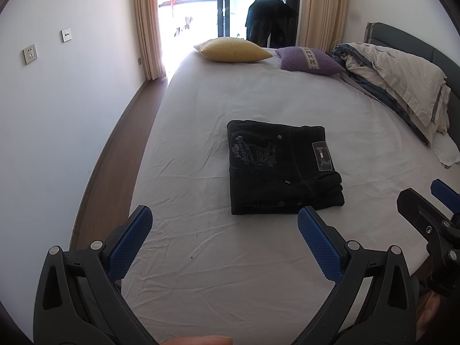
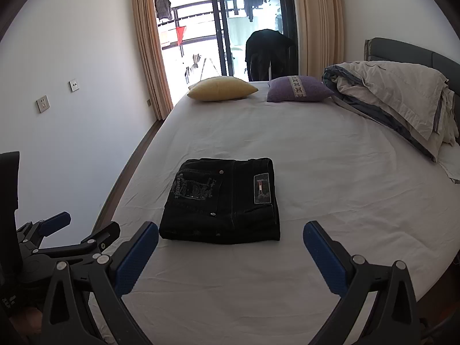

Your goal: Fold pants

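The black pants (image 1: 283, 169) lie folded into a compact rectangle on the white bed sheet (image 1: 201, 258), with a printed pocket and a label facing up. They also show in the right wrist view (image 2: 222, 201). My left gripper (image 1: 224, 218) is open and empty, held above the sheet just short of the pants' near edge. My right gripper (image 2: 230, 234) is open and empty, also just short of the near edge. The right gripper shows at the right edge of the left wrist view (image 1: 425, 198), and the left gripper at the lower left of the right wrist view (image 2: 83, 227).
A yellow pillow (image 1: 233, 49) and a purple pillow (image 1: 309, 60) lie at the far end of the bed. A bundled duvet (image 1: 402, 83) sits along the right by the headboard. A wall and wooden floor strip (image 1: 115, 155) run along the left.
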`<state>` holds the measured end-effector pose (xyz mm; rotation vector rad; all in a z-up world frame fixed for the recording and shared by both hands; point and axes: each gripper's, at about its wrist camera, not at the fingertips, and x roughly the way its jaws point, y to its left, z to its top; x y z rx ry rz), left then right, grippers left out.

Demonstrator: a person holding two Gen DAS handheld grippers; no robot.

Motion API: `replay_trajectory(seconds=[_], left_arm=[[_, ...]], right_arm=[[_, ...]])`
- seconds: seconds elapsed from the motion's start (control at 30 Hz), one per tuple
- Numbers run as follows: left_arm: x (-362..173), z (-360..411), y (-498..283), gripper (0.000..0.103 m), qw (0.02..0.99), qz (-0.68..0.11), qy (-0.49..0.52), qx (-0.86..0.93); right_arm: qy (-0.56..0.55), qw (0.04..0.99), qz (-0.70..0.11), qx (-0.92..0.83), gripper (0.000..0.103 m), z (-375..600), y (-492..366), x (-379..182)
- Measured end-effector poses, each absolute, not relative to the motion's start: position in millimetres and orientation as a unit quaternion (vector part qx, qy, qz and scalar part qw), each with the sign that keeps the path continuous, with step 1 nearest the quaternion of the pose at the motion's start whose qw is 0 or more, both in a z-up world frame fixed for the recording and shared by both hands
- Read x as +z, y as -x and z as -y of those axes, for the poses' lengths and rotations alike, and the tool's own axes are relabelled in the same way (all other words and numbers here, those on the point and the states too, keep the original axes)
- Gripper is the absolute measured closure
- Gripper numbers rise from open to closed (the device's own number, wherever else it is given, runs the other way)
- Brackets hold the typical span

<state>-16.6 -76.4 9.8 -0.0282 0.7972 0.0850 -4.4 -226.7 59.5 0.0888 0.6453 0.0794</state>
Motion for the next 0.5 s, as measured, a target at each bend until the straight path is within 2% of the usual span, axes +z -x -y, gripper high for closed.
replay_trajectory(seconds=[0.5], left_arm=[[10.3, 76.5, 16.0, 0.000, 0.919, -0.393, 0.017, 0.038]], right_arm=[[-0.045, 0.945, -0.320, 0.042, 0.000, 229.6, 4.4, 59.9]])
